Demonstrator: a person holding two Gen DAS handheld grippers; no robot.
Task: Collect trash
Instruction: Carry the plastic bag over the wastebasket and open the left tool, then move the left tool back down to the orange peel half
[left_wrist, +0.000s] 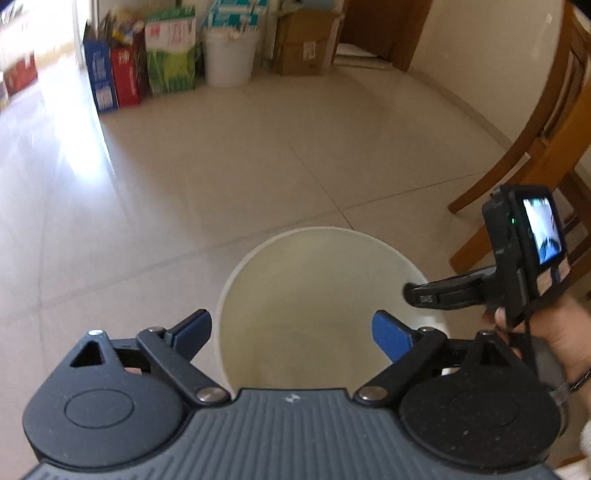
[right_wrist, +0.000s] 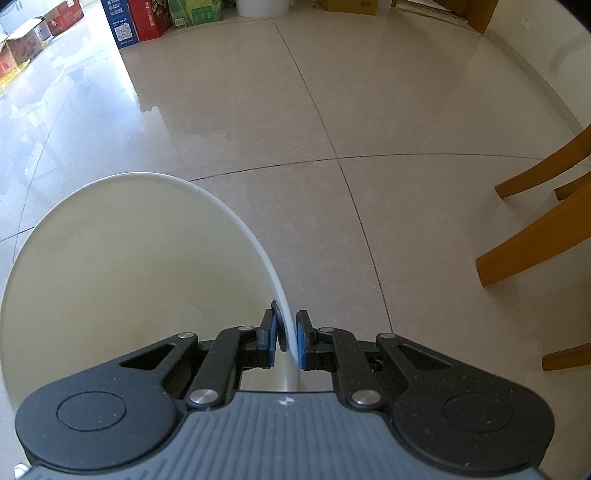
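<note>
A white plastic bucket stands on the tiled floor, and the inside that I can see holds nothing. My left gripper hovers open over the bucket's mouth, its blue pads spread wide with nothing between them. My right gripper is shut on the bucket's rim, one pad inside the wall and one outside. In the left wrist view the right gripper's body with its small screen shows at the right, held by a hand. No loose trash is visible on the floor.
Wooden chair legs stand to the right of the bucket. Along the far wall sit coloured cartons, another white bucket and a cardboard box. More boxes lie at the far left. Glossy tiles stretch ahead.
</note>
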